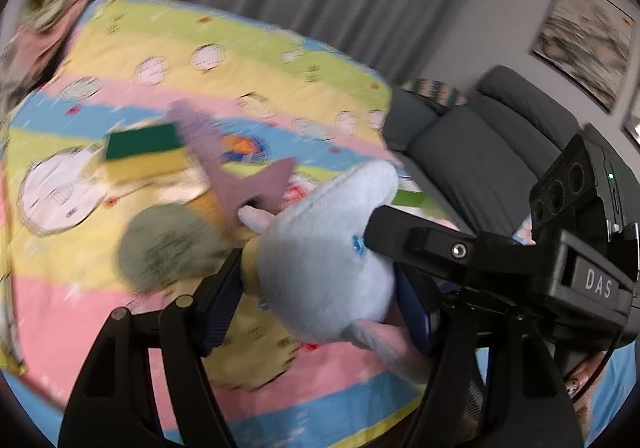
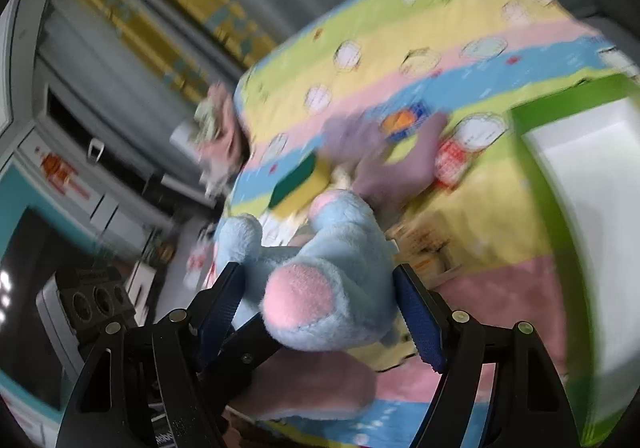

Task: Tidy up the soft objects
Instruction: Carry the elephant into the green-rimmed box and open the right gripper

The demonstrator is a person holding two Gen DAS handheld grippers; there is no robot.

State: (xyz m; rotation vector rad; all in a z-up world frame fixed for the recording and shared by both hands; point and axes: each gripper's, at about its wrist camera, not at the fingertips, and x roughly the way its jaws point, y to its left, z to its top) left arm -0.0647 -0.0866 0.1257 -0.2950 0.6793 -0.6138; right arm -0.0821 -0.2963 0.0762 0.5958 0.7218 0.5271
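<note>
Both grippers hold one light blue plush toy with pink feet above a pastel striped mat. My left gripper [image 1: 316,288] is shut on its head [image 1: 320,260]. My right gripper [image 2: 320,296] is shut on its body and legs [image 2: 328,280]. The right gripper's finger also shows in the left wrist view [image 1: 424,240], pressed against the toy's face. On the mat lie a green-and-yellow sponge [image 1: 144,152], a mauve star-shaped plush [image 1: 240,172] and a grey-green round pad [image 1: 168,244]. The sponge [image 2: 300,184] and the star plush [image 2: 384,164] also show in the right wrist view.
A green-rimmed white bin [image 2: 584,208] stands at the mat's right side. A grey sofa [image 1: 472,144] is beyond the mat's far right edge. A pink and pale bundle [image 1: 52,20] lies at the mat's far left corner. Grey curtains hang behind.
</note>
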